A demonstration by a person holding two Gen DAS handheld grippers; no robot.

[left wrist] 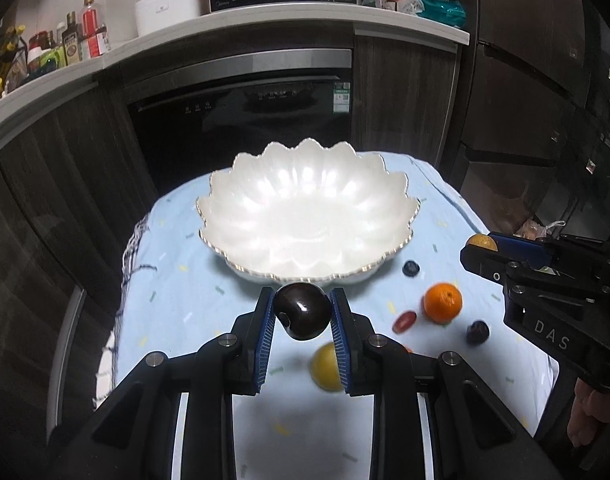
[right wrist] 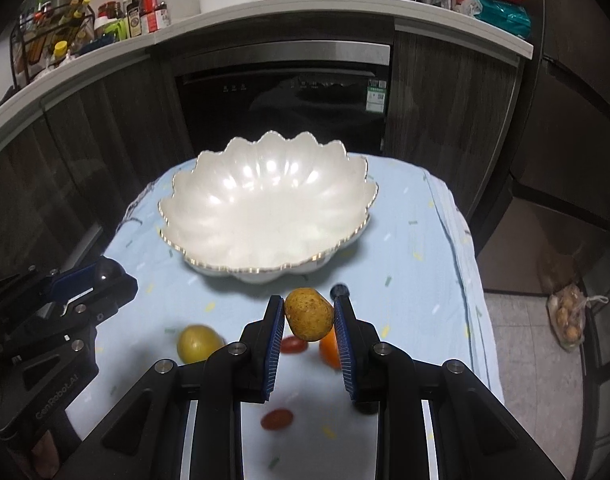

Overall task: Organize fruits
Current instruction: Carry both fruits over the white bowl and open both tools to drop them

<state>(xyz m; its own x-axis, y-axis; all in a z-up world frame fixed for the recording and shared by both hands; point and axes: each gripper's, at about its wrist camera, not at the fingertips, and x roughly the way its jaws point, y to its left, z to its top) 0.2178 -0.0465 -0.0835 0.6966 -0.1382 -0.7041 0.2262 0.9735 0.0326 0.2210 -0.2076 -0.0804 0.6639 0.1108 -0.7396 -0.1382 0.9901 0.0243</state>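
Note:
A white scalloped bowl (left wrist: 305, 216) stands empty on the blue cloth; it also shows in the right wrist view (right wrist: 265, 208). My left gripper (left wrist: 302, 316) is shut on a dark purple plum (left wrist: 303, 311), held above the cloth just before the bowl's near rim. My right gripper (right wrist: 309, 314) is shut on a yellow-brown speckled fruit (right wrist: 309, 314), also held before the near rim. On the cloth lie an orange (left wrist: 443, 302), a yellow fruit (left wrist: 325, 366), a red grape tomato (left wrist: 404, 321), a blueberry (left wrist: 411, 268) and a dark fruit (left wrist: 477, 333).
The small table's cloth (right wrist: 425, 264) drops off at left and right edges. A dark oven (left wrist: 241, 128) and cabinets stand behind. The counter holds bottles (right wrist: 145, 12) and a microwave. A bag of produce (right wrist: 569, 316) lies on the floor at the right.

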